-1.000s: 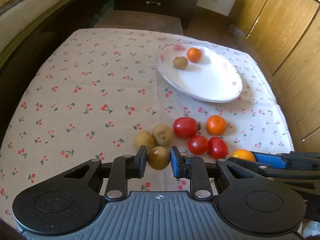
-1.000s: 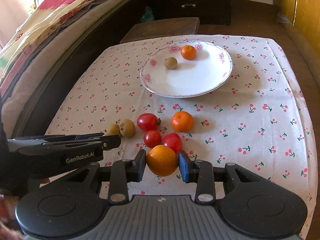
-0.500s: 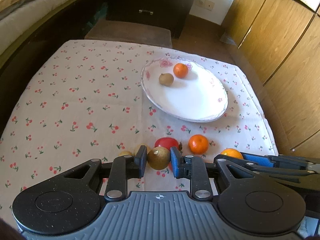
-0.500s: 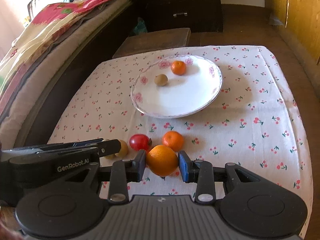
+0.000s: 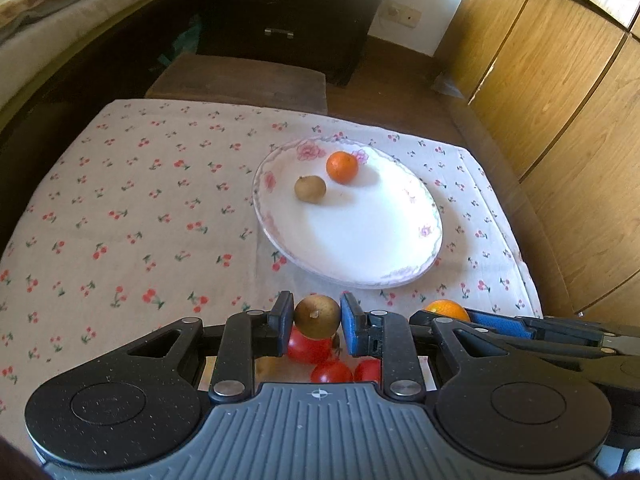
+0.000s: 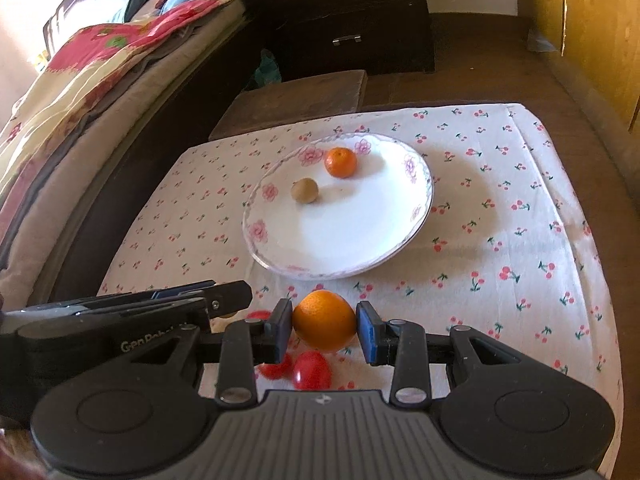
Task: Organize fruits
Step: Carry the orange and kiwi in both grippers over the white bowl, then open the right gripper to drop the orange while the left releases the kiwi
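My left gripper (image 5: 316, 322) is shut on a brown kiwi (image 5: 317, 316), held above the cloth just short of the white floral plate (image 5: 396, 276). My right gripper (image 6: 324, 326) is shut on a large orange (image 6: 324, 320), also near the plate's (image 6: 256, 236) front rim. On the plate lie a small orange (image 5: 342, 167) and a kiwi (image 5: 310, 188). Red tomatoes (image 5: 308, 348) lie on the cloth beneath the left fingers, and tomatoes (image 6: 312, 370) show under the right ones. The right gripper with its orange (image 5: 446, 310) appears at the right of the left wrist view.
The table carries a cherry-print cloth (image 5: 140, 220). A wooden stool (image 5: 240, 80) and dark drawers (image 5: 288, 12) stand beyond the far edge. A bed (image 6: 80, 92) runs along the left, wooden cabinets (image 5: 560, 100) along the right.
Both grippers have risen and moved forward toward the plate with their fruit. The loose fruit on the cloth has slid under the fingers and mostly out of sight.
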`<state>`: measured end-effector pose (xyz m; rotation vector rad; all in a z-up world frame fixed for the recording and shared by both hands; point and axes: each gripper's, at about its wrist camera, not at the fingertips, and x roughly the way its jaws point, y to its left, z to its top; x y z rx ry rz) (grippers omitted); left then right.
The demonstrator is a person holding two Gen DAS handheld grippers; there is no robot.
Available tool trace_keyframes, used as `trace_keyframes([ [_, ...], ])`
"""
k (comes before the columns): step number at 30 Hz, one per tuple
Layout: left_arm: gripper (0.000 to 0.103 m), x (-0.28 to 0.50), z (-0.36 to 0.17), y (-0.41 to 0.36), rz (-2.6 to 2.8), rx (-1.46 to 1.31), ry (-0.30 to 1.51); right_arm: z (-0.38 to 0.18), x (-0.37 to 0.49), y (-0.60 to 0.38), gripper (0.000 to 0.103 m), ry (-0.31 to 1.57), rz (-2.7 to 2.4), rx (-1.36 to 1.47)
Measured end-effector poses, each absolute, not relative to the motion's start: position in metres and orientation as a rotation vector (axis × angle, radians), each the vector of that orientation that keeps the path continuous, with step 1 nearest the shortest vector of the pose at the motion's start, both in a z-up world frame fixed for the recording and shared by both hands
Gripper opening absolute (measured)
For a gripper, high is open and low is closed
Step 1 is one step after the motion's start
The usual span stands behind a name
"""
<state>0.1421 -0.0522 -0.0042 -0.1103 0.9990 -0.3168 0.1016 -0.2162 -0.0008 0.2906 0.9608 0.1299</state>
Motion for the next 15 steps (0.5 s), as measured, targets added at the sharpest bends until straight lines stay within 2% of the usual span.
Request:
trace_keyframes([
  [15, 0.032, 0.176, -0.016, -0.069, -0.294, -0.116, 1.019, -0.012, 0.141, -0.231, 0.036, 0.969, 0.085, 0.307],
])
